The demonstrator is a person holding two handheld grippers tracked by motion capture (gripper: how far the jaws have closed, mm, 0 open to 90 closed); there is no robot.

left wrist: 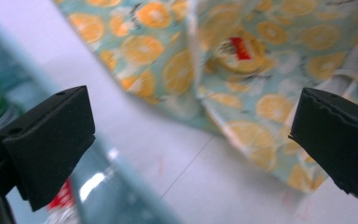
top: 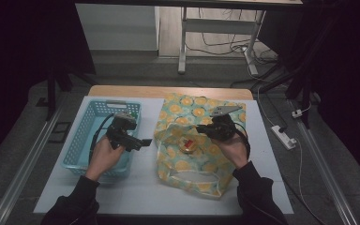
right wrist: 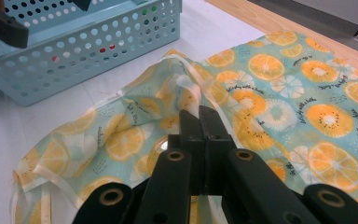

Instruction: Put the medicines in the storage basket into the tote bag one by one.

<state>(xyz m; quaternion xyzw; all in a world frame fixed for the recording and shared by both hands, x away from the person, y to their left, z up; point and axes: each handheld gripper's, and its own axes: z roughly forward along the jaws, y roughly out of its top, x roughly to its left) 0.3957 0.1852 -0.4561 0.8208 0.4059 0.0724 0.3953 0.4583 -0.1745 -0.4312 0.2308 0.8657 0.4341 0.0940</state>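
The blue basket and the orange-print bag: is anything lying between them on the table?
No. In the high view a bare strip of white table separates the blue basket from the orange-print bag; the left tool hangs above that strip.

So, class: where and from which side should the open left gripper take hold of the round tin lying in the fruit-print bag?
Grip the round tin across its rim, coming from the bag's open mouth on the basket side, where the right gripper pinches the edge up. The tin seems to lie flat, so the left gripper needs jaws wide.
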